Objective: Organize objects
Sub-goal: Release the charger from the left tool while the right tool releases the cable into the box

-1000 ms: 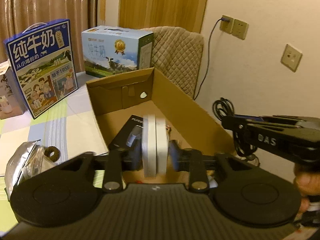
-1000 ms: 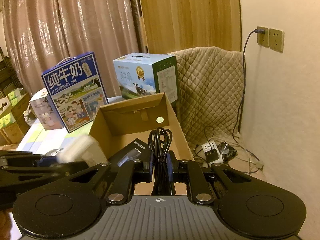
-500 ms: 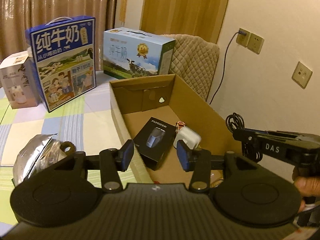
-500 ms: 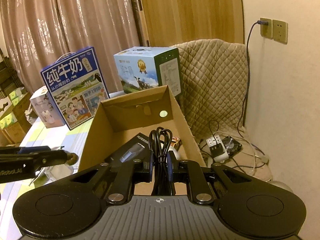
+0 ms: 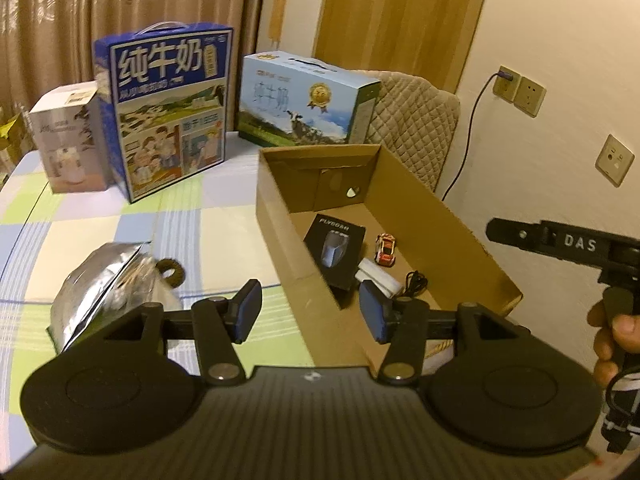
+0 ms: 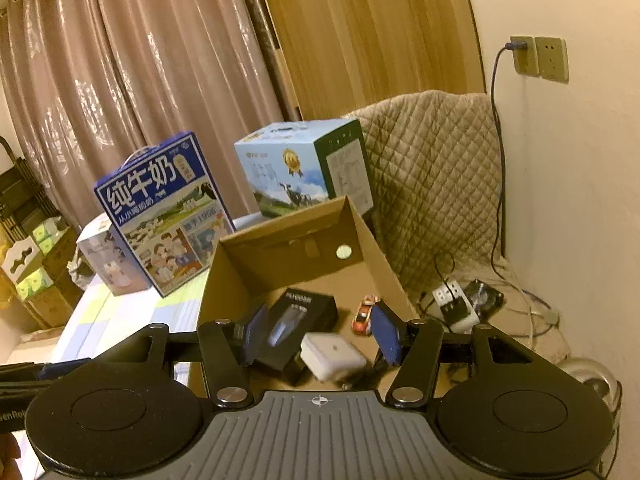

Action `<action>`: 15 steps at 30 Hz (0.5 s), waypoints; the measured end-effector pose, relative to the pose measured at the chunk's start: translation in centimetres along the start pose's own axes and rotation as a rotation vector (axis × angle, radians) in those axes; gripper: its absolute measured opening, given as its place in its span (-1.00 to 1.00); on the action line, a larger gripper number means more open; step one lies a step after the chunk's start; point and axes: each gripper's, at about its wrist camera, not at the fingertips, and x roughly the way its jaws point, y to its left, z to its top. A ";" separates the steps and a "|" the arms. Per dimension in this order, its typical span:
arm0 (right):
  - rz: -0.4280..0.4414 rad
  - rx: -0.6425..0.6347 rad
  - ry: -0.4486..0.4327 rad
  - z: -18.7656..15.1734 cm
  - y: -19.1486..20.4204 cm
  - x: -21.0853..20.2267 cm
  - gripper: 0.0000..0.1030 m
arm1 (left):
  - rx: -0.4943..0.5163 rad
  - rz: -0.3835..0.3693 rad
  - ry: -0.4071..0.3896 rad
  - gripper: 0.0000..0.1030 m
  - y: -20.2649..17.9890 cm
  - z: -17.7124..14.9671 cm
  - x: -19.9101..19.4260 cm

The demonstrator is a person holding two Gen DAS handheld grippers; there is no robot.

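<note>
An open brown cardboard box [image 5: 440, 216] fills the centre right of the left wrist view on a pastel checked tablecloth [image 5: 100, 232], already holding a black rectangular shaver carton [image 5: 335, 254], a white block-shaped charger [image 5: 380, 276], a coiled black cable [image 5: 416, 280] and a small red-and-white toy car [image 5: 386, 249]. At lower left of that frame, outside the box, lies a crumpled silver foil pouch [image 5: 96, 284] with a small brown ring [image 5: 172, 270] at its upper right corner. The left gripper [image 5: 310, 310] hangs just right of the pouch, jaws opening with nothing between them, and looks the nearer tool for it. The right gripper [image 6: 320, 334] hovers over the box, jaws also opening and empty, the charger and carton lying below them in the box.
</note>
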 end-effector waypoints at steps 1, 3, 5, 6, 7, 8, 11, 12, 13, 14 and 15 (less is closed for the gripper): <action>-0.002 0.003 0.004 -0.2 0.2 -0.4 0.05 | -0.005 0.002 0.001 -0.01 0.2 -0.2 -0.3; -0.005 0.005 0.012 -0.6 0.8 -1.2 0.05 | -0.011 0.006 0.001 0.00 0.6 -0.7 -1.1; -0.008 -0.003 0.020 -0.9 1.6 -2.0 0.05 | -0.018 0.010 -0.001 0.04 1.0 -1.1 -2.0; -0.011 -0.006 0.023 -1.1 2.1 -2.5 0.05 | -0.020 0.011 -0.003 0.10 1.2 -1.3 -2.5; -0.013 -0.008 0.023 -1.2 2.5 -3.0 0.05 | -0.021 0.014 -0.005 0.15 1.4 -1.6 -3.0; -0.014 -0.011 0.024 -1.4 3.0 -3.4 0.05 | -0.023 0.016 -0.006 0.16 1.6 -1.7 -3.5; -0.013 -0.032 0.033 -1.9 4.6 -4.5 0.05 | -0.032 0.017 -0.011 0.20 2.3 -2.3 -5.0; -0.010 -0.039 0.034 -2.1 5.1 -4.9 0.05 | -0.036 0.020 -0.014 0.27 2.6 -2.4 -5.5; -0.009 -0.045 0.037 -2.3 5.6 -5.1 0.05 | -0.036 0.022 -0.016 0.34 2.9 -2.6 -6.0; -0.007 -0.052 0.040 -2.6 6.3 -5.4 0.05 | -0.036 0.025 -0.018 0.36 3.2 -2.8 -6.5; -0.002 -0.056 0.044 -2.8 6.7 -5.6 0.05 | -0.038 0.027 -0.021 0.40 3.5 -2.9 -7.0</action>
